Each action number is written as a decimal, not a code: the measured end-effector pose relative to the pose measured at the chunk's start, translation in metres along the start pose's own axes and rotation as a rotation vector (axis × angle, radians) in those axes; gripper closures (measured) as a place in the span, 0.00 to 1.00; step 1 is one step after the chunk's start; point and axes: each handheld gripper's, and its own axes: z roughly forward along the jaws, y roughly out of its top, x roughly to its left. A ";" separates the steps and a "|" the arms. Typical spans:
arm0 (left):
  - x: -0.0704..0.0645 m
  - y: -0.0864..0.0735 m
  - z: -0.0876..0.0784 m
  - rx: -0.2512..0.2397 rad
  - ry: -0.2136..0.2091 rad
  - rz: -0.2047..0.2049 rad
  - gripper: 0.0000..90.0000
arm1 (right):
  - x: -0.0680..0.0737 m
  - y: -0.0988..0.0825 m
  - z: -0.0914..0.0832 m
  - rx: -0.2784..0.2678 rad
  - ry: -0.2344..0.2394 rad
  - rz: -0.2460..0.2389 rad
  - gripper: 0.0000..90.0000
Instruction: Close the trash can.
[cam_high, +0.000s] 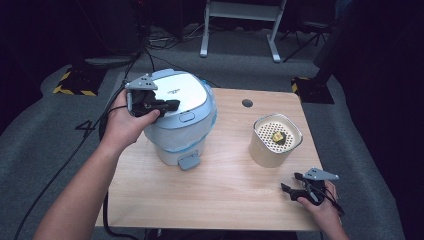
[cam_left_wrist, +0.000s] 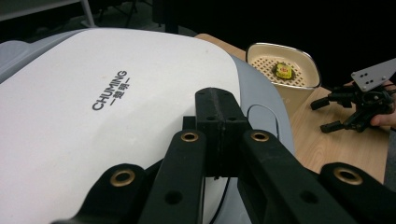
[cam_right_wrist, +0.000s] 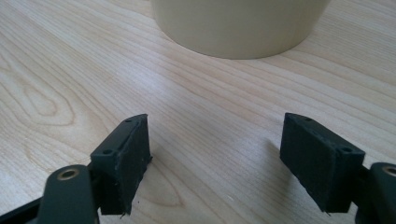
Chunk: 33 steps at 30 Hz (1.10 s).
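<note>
Two grippers are differing: the left gripper (cam_left_wrist: 219, 122), jaws pressed together, is resting over the bin (cam_high: 182, 117) lid at the table's (cam_high: 220, 195) left, while the right gripper (cam_right_wrist: 215, 158) is sitting spread near the cup (cam_right_wrist: 240, 25).

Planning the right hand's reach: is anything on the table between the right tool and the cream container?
Nothing visible. The open right tool points at the cream container across bare table; the white bin stands off to the left.

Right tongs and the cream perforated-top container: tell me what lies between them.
Nothing but bare light wooden table, seen in the right gripper view, between the open right tongs and cream perforated-top container.
</note>
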 end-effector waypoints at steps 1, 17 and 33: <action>-0.001 0.000 0.001 0.003 -0.002 0.012 1.00 | 0.000 0.000 0.000 0.000 0.000 0.000 0.27; -0.010 0.010 0.012 0.069 0.075 0.079 1.00 | 0.000 0.000 0.000 0.000 -0.001 0.000 0.27; -0.044 -0.002 -0.012 -0.090 -0.044 0.087 0.48 | 0.000 0.000 0.000 0.001 -0.002 0.001 0.27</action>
